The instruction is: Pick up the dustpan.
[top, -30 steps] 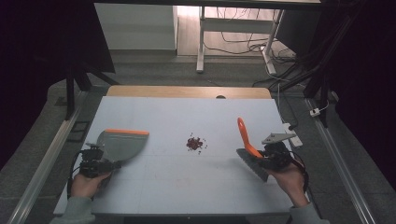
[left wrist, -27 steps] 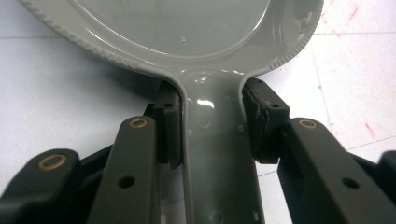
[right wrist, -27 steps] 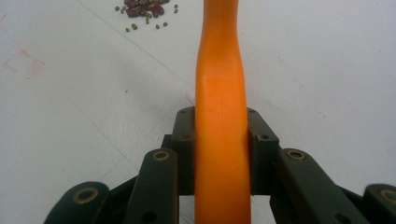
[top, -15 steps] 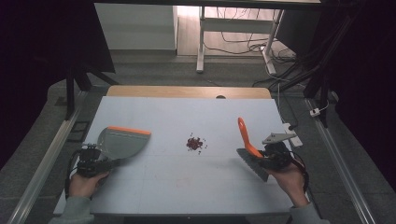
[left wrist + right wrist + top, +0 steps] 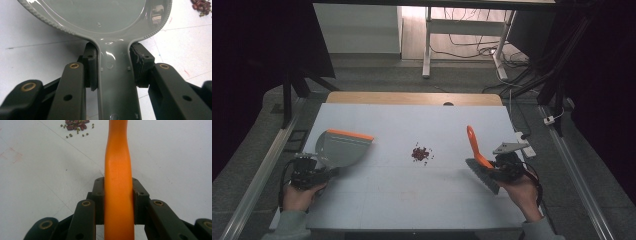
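Left hand-held gripper [image 5: 319, 172] clamped on dustpan [image 5: 343, 146] handle, right hand-held gripper [image 5: 498, 167] clamped on brush [image 5: 478, 160] handle, beans [image 5: 422, 153] piled mid-desk [image 5: 377, 200] between them: tools gripped, sweep not started; next, set pan lip down beside pile and brush beans in.

table: pale blue-white top [image 5: 377, 200], with a wooden strip [image 5: 412, 98] along the far edge
floor: grey carpet [image 5: 362, 75], wood flooring [image 5: 412, 30] further back
furniture: white desk leg [image 5: 427, 45], white cabinet [image 5: 357, 27]
cables: tangled on the floor [image 5: 477, 35]
light: dim, dark at both sides
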The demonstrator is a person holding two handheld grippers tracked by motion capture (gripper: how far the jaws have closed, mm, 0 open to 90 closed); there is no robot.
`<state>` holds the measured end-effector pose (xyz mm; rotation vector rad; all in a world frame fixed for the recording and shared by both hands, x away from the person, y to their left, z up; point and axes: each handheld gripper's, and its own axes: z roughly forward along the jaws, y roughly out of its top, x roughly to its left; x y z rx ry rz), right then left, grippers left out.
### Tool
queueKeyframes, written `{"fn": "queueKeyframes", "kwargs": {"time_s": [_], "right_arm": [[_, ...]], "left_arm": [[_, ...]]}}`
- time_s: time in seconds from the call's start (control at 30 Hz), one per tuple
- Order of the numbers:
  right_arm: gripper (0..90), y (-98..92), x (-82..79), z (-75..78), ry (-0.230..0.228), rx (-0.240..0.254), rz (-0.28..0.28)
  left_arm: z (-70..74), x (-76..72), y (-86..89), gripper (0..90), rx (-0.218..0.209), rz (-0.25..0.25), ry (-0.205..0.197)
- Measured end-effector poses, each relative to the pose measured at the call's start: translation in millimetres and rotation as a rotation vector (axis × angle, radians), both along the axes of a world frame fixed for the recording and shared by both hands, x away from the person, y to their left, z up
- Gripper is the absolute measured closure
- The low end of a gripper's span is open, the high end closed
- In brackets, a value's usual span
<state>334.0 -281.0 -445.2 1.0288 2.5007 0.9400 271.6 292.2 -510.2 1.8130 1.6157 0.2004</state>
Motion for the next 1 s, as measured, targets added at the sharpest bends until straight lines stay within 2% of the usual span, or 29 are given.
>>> {"fn": "queueKeyframes", "kwargs": {"time_s": [0.63,1.0], "right_arm": [[70.6,0.7,-0.7,1.5,-0.010,0.000,-0.003],[70.6,-0.9,-1.0,3.2,-0.016,0.002,-0.007]], "left_arm": [[11.3,-7.5,2.5,61.4,-0.021,-0.077,-0.119],[15.6,-9.3,-3.2,61.5,-0.014,-0.145,-0.157]]}}
